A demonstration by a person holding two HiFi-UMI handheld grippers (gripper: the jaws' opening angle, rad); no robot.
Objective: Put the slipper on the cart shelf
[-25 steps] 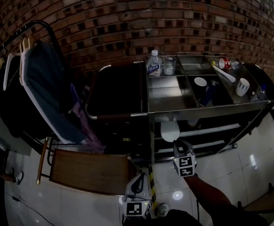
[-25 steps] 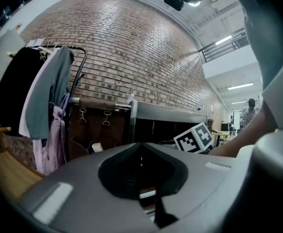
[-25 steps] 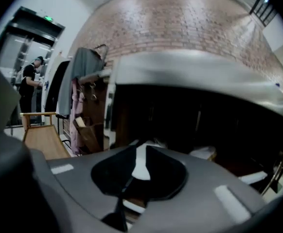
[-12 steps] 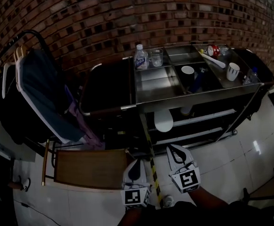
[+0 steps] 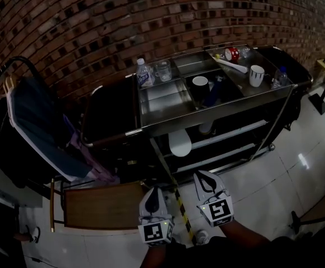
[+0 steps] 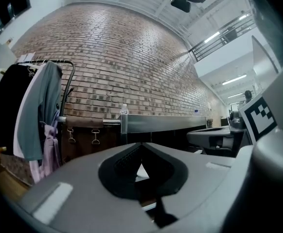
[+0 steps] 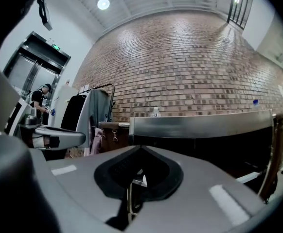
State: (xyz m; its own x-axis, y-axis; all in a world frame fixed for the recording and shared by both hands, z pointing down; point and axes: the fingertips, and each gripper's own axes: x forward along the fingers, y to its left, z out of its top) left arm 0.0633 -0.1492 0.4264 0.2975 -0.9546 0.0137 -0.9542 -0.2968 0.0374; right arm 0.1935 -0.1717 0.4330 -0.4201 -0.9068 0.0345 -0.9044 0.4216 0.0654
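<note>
The white slipper [image 5: 180, 143] lies on a lower shelf of the steel cart [image 5: 207, 111], under the top tray. Both grippers are low in the head view, drawn back from the cart and side by side over the floor. My right gripper [image 5: 202, 175] is shut with nothing in it and points toward the shelf, clear of the slipper. My left gripper [image 5: 151, 193] is also shut and empty, its jaws meeting in the left gripper view [image 6: 140, 152]. In the right gripper view the jaws [image 7: 139, 154] are closed, with the cart's steel edge [image 7: 200, 125] ahead.
On the cart top stand a water bottle [image 5: 144, 74], a glass [image 5: 163, 70], a dark cup [image 5: 200, 82] and a white cup [image 5: 256, 74]. A clothes rack [image 5: 34, 127] with hanging garments is at the left. A wooden board [image 5: 101, 205] lies beside my left gripper. A brick wall is behind.
My right gripper has pulled back from the slipper on the shelf and closed. The slipper stays on the shelf. The left gripper has risen slightly, and the view has shifted.
</note>
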